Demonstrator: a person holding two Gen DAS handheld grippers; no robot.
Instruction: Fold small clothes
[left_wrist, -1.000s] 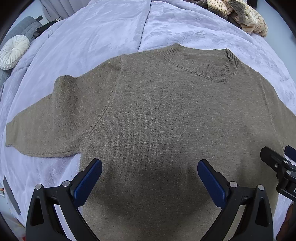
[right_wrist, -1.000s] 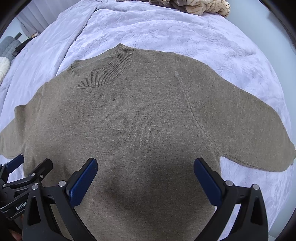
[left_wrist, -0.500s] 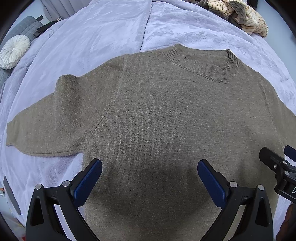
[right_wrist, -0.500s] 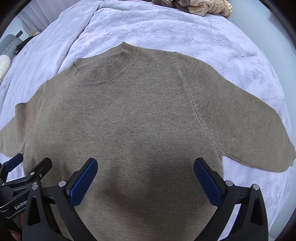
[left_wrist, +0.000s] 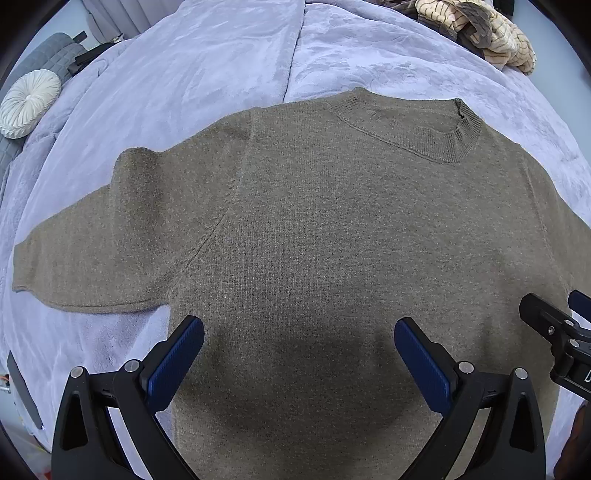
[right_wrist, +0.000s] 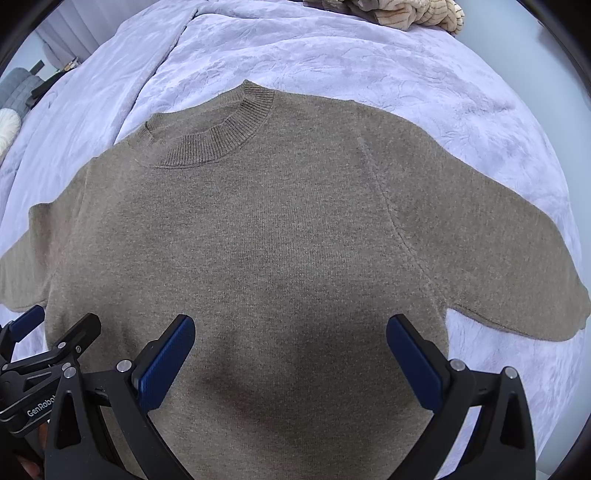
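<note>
- On the lilac blanket (left_wrist: 207, 74) a brown sweater (left_wrist: 332, 229) lies flat, collar far, sleeves spread.
- Left gripper (left_wrist: 299, 354) hovers above its lower body, fingers wide apart.
- Right gripper (right_wrist: 290, 350) likewise gapes, seemingly not touching cloth.

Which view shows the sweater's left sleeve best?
The left wrist view: the left sleeve lies whole and flat on the blanket, cuff to shoulder seam. The right wrist view shows only part of it at the picture's edge, above the left gripper.
</note>
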